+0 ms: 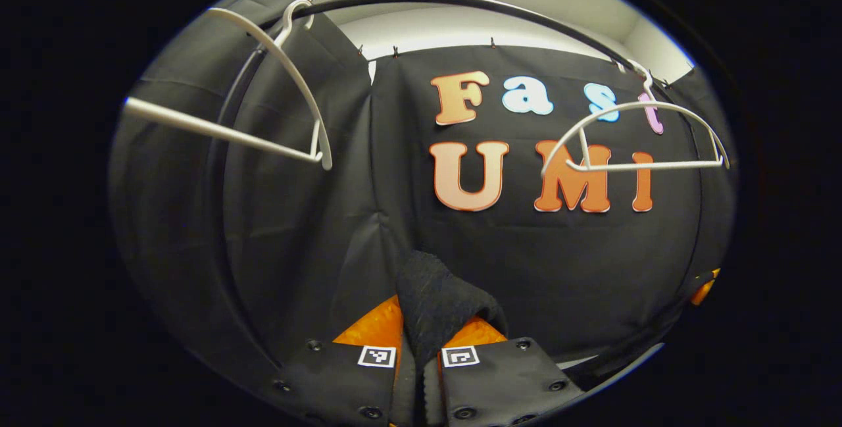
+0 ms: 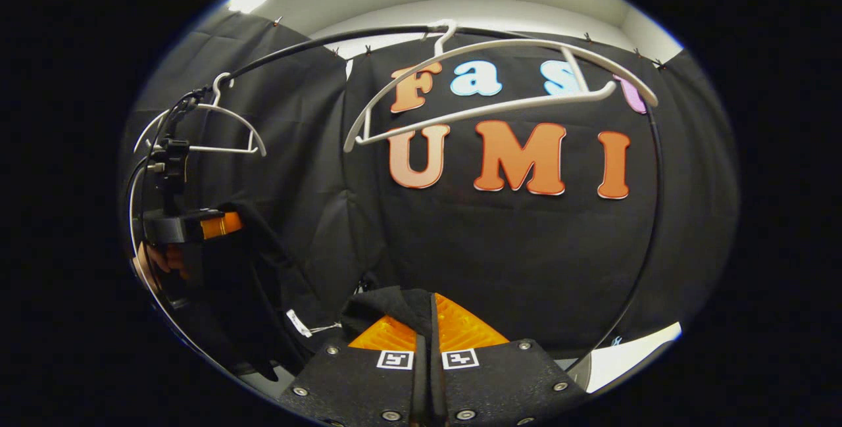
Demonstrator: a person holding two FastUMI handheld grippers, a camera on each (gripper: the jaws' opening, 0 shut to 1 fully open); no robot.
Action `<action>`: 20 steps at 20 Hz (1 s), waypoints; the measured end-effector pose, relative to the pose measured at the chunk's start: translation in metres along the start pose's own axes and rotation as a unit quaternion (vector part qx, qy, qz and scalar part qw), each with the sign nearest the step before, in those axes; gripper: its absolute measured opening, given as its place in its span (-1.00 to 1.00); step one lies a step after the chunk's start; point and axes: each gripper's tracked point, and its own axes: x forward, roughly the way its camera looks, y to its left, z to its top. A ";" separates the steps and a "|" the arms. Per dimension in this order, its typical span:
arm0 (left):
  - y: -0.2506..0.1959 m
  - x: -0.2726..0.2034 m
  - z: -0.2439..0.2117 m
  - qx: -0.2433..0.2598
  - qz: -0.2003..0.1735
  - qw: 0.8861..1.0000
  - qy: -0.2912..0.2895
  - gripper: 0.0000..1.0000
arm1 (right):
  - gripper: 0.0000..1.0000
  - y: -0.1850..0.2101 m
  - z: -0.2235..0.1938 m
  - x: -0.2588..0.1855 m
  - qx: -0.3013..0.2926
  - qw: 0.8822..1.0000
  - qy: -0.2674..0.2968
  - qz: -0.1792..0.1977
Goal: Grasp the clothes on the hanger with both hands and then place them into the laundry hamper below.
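Observation:
A black garment (image 1: 431, 292) is pinched between the fingers of my left gripper (image 1: 424, 331), and a fold of it stands up above the fingertips. My right gripper (image 2: 431, 322) is shut on another part of the same black garment (image 2: 385, 305). In the right gripper view the left gripper (image 2: 191, 225) is off to the left, held by a hand (image 2: 154, 259), and the dark cloth (image 2: 240, 276) hangs down beneath it. Two bare white hangers (image 1: 289, 78) (image 1: 635, 144) hang on the black rail (image 1: 460, 0) above. The garment is off the hangers.
The curved black rail (image 2: 316, 42) arches overhead and runs down at the right (image 2: 648, 243). White hangers (image 2: 500, 78) (image 2: 204, 127) dangle from it. The black cloth wall closes the back. A strip of pale surface (image 2: 631, 351) shows at the lower right.

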 end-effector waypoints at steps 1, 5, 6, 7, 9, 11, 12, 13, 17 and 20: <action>-0.003 -0.007 -0.018 0.004 -0.003 1.000 0.014 -0.77 | -0.96 0.008 -0.011 0.002 0.003 1.000 0.014 0.007; -0.014 -0.021 -0.079 0.006 -0.011 0.998 0.067 -0.77 | -0.96 0.027 -0.072 0.013 0.007 0.997 0.069 0.022; -0.016 -0.023 -0.093 0.006 -0.013 0.997 0.080 -0.77 | -0.95 0.030 -0.089 0.017 0.011 0.996 0.086 0.024; -0.017 -0.027 -0.110 0.008 -0.013 0.995 0.094 -0.77 | -0.95 0.034 -0.104 0.020 0.016 0.995 0.099 0.026; -0.011 -0.034 -0.147 0.027 -0.009 0.990 0.136 -0.77 | -0.95 0.040 -0.140 0.021 0.026 0.990 0.138 0.030; -0.005 -0.041 -0.184 0.046 -0.009 0.983 0.176 -0.76 | -0.94 0.047 -0.179 0.024 0.034 0.983 0.179 0.034; -0.003 -0.041 -0.199 0.052 -0.007 0.980 0.194 -0.76 | -0.94 0.049 -0.197 0.023 0.036 0.979 0.198 0.035; -0.001 -0.042 -0.218 0.055 -0.006 0.975 0.213 -0.77 | -0.93 0.049 -0.214 0.021 0.036 0.975 0.217 0.036; -0.001 -0.057 -0.276 0.041 0.000 0.956 0.292 -0.80 | -0.92 0.050 -0.260 0.018 0.025 0.963 0.266 0.041; -0.003 -0.057 -0.309 0.041 0.001 0.944 0.328 -0.76 | -0.89 0.060 -0.278 0.014 0.027 0.955 0.290 0.051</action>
